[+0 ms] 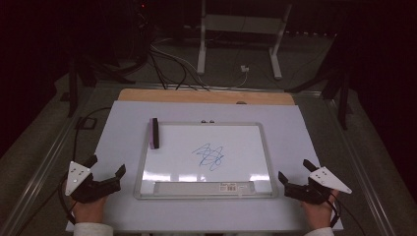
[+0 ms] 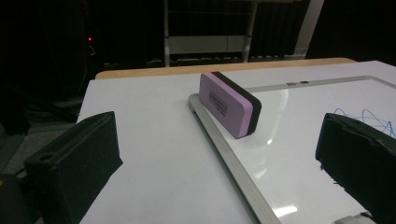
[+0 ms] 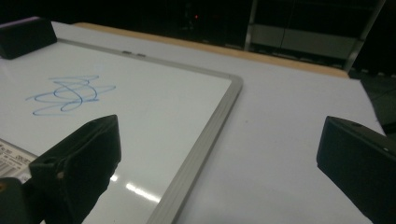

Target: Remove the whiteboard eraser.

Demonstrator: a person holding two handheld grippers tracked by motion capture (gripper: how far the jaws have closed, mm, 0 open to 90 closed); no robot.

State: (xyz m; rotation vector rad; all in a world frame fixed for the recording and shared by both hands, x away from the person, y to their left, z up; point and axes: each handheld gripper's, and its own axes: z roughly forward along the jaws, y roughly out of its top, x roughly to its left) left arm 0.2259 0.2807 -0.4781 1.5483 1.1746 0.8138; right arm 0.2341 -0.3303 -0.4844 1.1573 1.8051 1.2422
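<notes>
Both open and empty, left claw (image 1: 106,172) at lower left, right claw (image 1: 293,175) at lower right, flanking whiteboard (image 1: 268,162) with eraser (image 1: 154,132) standing at its upper-left corner.

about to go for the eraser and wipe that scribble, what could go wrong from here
1. The purple eraser stands on its long edge at the whiteboard's left frame; a nudge from the open left hand-held gripper may tip it before the jaws close.
2. The whiteboard lies loose on the white table, so wiping the blue scribble could slide it unless the right hand-held gripper steadies the frame.
</notes>
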